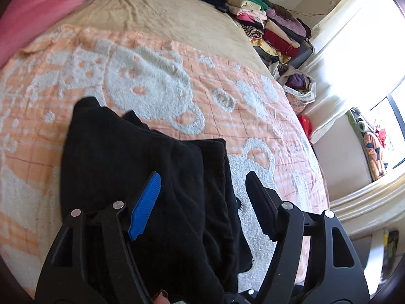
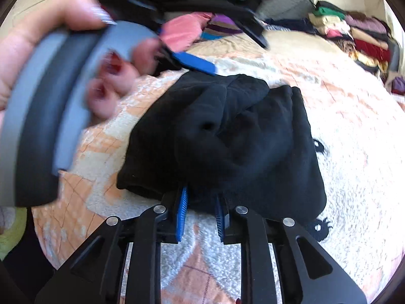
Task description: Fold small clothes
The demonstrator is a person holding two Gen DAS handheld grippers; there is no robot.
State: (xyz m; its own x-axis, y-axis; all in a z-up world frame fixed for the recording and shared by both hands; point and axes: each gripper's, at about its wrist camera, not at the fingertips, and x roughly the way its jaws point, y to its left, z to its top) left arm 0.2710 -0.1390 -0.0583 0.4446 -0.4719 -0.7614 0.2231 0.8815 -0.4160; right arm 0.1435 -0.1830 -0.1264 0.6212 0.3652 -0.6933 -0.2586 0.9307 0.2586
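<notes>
Bed (image 1: pixel 157 20) carries the black garment (image 1: pixel 141 167), bunched on the orange blanket (image 1: pixel 227 88). Left tool (image 1: pixel 202 185) hovers over the garment, jaws wide, holding nothing. Right tool (image 2: pixel 200 200) at the garment's near edge, jaws pinching its hem; garment stretches away from it.

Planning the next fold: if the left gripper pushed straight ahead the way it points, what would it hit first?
Most likely the black garment, which lies folded on the orange-and-white blanket right between and ahead of the left gripper's open jaws. Depth is unclear, but nothing else shows in that line.
</notes>
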